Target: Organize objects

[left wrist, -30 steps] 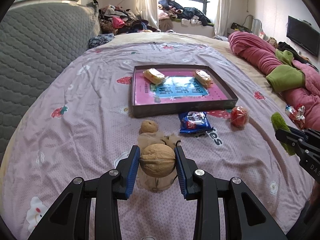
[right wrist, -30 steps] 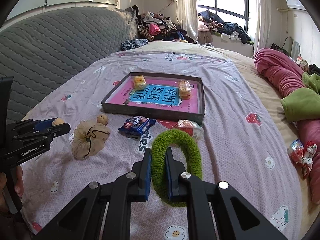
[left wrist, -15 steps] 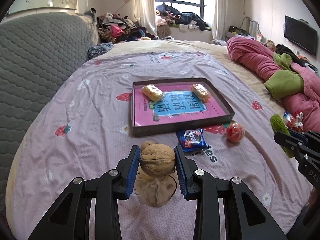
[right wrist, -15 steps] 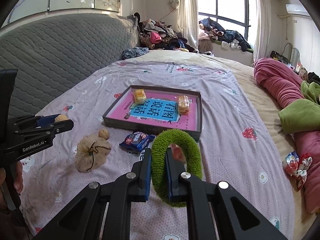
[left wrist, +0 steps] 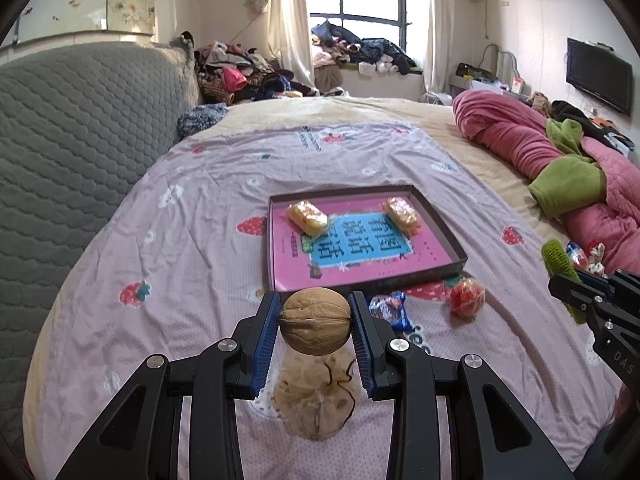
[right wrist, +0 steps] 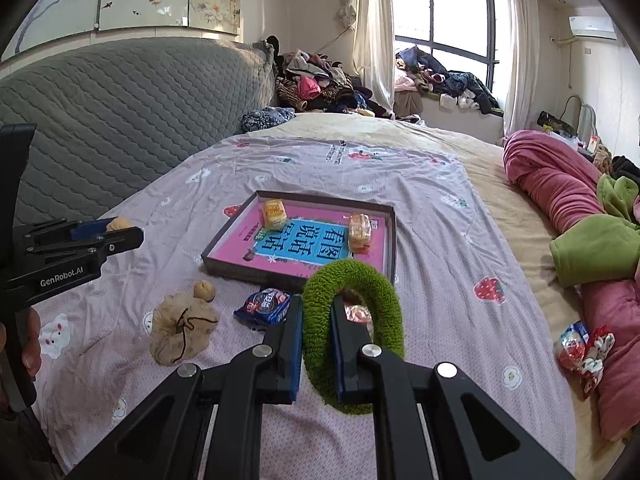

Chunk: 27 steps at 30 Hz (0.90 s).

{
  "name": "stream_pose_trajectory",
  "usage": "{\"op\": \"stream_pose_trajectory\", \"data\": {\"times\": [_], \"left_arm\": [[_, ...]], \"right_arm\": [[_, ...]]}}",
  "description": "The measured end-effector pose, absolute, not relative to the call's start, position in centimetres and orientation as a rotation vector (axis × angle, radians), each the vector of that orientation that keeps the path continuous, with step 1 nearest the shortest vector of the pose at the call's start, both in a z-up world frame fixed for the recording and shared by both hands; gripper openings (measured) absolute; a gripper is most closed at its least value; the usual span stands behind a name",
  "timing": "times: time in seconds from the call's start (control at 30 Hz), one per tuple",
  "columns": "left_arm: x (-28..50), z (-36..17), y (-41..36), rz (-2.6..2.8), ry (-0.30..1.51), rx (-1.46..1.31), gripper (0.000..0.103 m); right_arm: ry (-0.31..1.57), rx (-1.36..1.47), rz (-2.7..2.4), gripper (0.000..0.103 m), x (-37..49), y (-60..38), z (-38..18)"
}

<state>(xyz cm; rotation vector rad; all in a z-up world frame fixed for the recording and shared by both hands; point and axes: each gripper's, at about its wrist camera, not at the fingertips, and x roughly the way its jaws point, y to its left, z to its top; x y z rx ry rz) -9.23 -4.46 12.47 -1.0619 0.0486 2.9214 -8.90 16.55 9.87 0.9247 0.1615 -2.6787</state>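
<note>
My left gripper [left wrist: 315, 320] is shut on a walnut [left wrist: 315, 321], held in the air above a tan drawstring pouch [left wrist: 316, 400]. My right gripper [right wrist: 316, 322] is shut on a fuzzy green ring [right wrist: 360, 280], lifted over the bed. Ahead lies a shallow dark tray [left wrist: 452, 240] with a pink and blue card and two wrapped cakes [left wrist: 307, 217]. On the sheet before the tray sit a blue snack packet [right wrist: 262, 306], a second walnut [right wrist: 204, 290] and a red wrapped sweet [left wrist: 466, 302].
A grey quilted headboard [right wrist: 120, 120] runs along the left. Rolled pink and green blankets [right wrist: 568, 216] lie along the right side, with wrapped sweets [right wrist: 582, 350] beside them. Clothes are piled by the far window [right wrist: 320, 88]. A hand [right wrist: 30, 340] holds the left gripper.
Both grippers have risen with their loads, so the bed, tray and pouch sit lower and smaller in both views. Neither grip has altered.
</note>
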Motion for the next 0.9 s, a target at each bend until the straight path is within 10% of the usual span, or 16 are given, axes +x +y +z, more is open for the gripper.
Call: {"op": "stream_pose_trajectory", "data": {"times": [0.9], "left_arm": [[-14.5,17.8,-0.1,2.924,0.154,-0.920,0.036]], "right_arm": [[0.195,0.800,-2.707,0.013,-13.1,15.9,14.5]]}}
